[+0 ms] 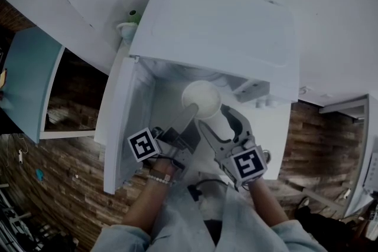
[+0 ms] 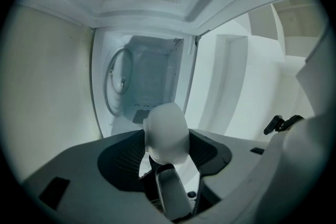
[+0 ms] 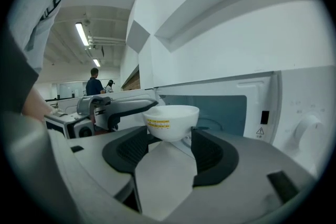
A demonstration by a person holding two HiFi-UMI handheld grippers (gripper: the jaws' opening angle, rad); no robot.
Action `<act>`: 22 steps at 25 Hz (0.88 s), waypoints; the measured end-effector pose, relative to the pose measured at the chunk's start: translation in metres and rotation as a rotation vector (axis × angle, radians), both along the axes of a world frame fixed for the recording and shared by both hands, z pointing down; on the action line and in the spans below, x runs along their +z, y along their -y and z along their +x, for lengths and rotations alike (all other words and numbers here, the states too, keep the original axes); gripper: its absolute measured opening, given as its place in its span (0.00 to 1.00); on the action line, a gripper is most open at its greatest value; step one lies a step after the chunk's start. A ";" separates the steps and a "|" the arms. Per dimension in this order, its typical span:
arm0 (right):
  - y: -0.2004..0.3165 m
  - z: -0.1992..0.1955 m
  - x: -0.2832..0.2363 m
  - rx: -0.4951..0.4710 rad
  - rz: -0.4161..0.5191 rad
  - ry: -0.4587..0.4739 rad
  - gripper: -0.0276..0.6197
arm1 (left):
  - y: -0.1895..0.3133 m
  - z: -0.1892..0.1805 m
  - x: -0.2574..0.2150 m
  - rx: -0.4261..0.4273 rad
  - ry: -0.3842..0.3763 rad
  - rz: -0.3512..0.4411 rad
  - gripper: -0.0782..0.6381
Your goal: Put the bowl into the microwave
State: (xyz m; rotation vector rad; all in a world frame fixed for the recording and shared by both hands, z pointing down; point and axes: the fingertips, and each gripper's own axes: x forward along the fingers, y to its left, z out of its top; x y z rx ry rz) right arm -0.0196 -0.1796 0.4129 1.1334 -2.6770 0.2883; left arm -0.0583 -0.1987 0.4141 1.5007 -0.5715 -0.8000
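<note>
White bowl [image 1: 201,98] @ open microwave [image 1: 218,26] mouth

bowl [image 1: 201,97]: 1 | microwave [image 1: 218,32]: 1 | grippers: 2, left gripper [image 1: 188,117] and right gripper [image 1: 215,118] | people far off [image 3: 95,81]: 2

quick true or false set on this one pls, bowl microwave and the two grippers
1. The microwave has its door swung open. True.
2. The bowl sits on top of the microwave. False: it is at the open mouth of the cavity.
3. The bowl has a yellow label on its side. True.
4. The right gripper is shut tight. False: its jaws stand wide apart, either side of the bowl.
5. The left gripper has the bowl between its jaws. True.
</note>
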 end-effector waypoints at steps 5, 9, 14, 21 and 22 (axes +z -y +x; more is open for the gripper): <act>0.010 0.002 0.009 0.006 -0.013 -0.021 0.46 | 0.009 0.002 0.011 0.002 0.002 -0.006 0.45; 0.016 0.004 0.017 0.023 -0.011 -0.045 0.46 | 0.016 0.004 0.020 0.013 0.015 -0.014 0.45; 0.026 0.005 0.029 0.039 -0.018 -0.063 0.46 | 0.026 0.004 0.034 0.023 0.036 -0.031 0.45; 0.043 0.003 0.040 0.055 -0.019 -0.085 0.45 | 0.044 0.002 0.045 -0.003 0.029 -0.050 0.45; 0.045 0.003 0.042 0.053 -0.023 -0.094 0.45 | 0.046 0.001 0.048 -0.005 0.032 -0.052 0.45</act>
